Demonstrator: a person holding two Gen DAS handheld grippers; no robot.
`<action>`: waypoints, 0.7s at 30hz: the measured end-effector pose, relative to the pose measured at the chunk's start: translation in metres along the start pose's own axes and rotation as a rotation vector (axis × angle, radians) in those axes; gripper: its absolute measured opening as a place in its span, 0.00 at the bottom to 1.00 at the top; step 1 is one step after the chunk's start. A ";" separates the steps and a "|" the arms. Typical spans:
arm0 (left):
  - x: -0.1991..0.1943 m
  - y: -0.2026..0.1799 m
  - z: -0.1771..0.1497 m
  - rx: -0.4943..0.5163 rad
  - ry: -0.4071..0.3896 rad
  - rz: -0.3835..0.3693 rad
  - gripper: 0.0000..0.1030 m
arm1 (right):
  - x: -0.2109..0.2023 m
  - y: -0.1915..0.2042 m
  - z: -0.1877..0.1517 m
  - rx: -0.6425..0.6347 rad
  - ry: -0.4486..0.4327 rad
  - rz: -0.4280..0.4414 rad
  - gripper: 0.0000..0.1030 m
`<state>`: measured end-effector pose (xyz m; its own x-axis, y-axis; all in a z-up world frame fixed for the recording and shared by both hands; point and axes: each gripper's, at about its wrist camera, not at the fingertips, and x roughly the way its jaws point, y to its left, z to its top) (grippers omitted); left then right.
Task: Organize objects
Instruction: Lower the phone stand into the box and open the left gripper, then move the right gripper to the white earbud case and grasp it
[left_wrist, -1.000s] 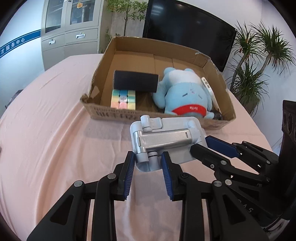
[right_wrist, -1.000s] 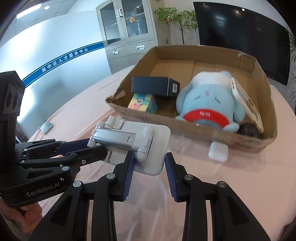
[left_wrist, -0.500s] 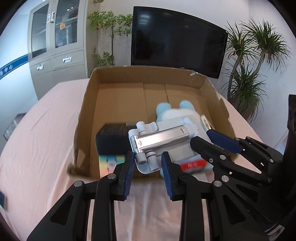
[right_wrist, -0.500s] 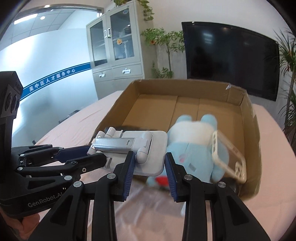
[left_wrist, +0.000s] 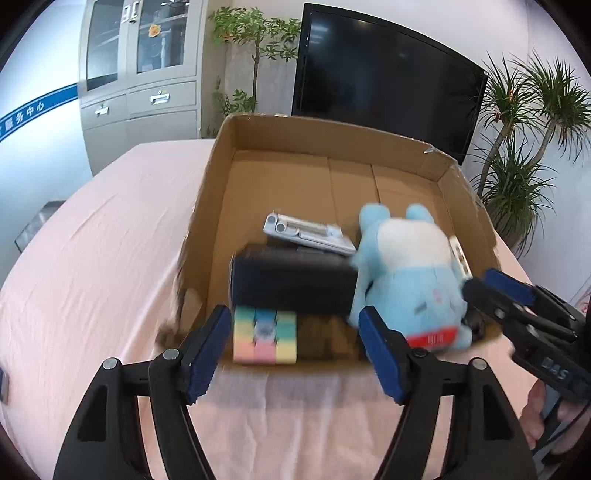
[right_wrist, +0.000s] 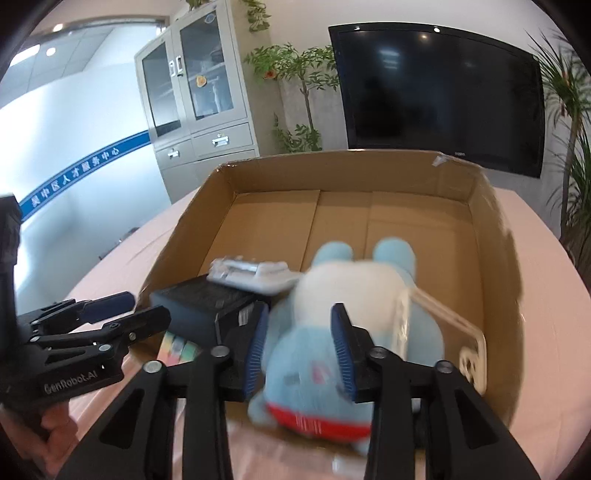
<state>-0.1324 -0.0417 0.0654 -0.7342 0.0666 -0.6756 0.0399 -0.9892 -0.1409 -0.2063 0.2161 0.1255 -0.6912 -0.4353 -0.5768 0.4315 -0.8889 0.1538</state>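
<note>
The silver phone stand (left_wrist: 308, 235) lies inside the cardboard box (left_wrist: 332, 133), tilted on the black box (left_wrist: 293, 284) beside the blue plush toy (left_wrist: 410, 269). It also shows in the right wrist view (right_wrist: 255, 275). My left gripper (left_wrist: 295, 347) is open and empty in front of the box, over the pastel cube (left_wrist: 264, 338). My right gripper (right_wrist: 298, 352) is open and empty, in front of the plush (right_wrist: 347, 328). The view is blurred.
A clear phone case (right_wrist: 443, 332) leans at the plush's right side. The box (right_wrist: 491, 229) stands on a pink tablecloth (left_wrist: 92, 240). A grey cabinet (left_wrist: 136, 81), a black screen (left_wrist: 384, 74) and plants (left_wrist: 524, 147) stand behind the table.
Both grippers have opened and let go of the phone stand, which now rests inside the box. Both grippers have drawn back toward the box's near edge.
</note>
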 end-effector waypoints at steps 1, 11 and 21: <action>-0.004 0.004 -0.011 -0.001 0.018 -0.011 0.70 | -0.011 -0.002 -0.013 -0.006 0.008 -0.002 0.69; -0.032 0.035 -0.123 -0.143 0.165 -0.063 0.74 | 0.019 -0.031 -0.103 0.023 0.233 -0.112 0.79; -0.073 0.065 -0.171 -0.174 0.161 -0.061 0.74 | 0.045 -0.003 -0.119 -0.107 0.358 0.044 0.42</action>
<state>0.0391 -0.0884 -0.0182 -0.6220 0.1596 -0.7666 0.1246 -0.9464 -0.2981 -0.1697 0.2157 0.0034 -0.4327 -0.3788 -0.8181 0.5274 -0.8423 0.1110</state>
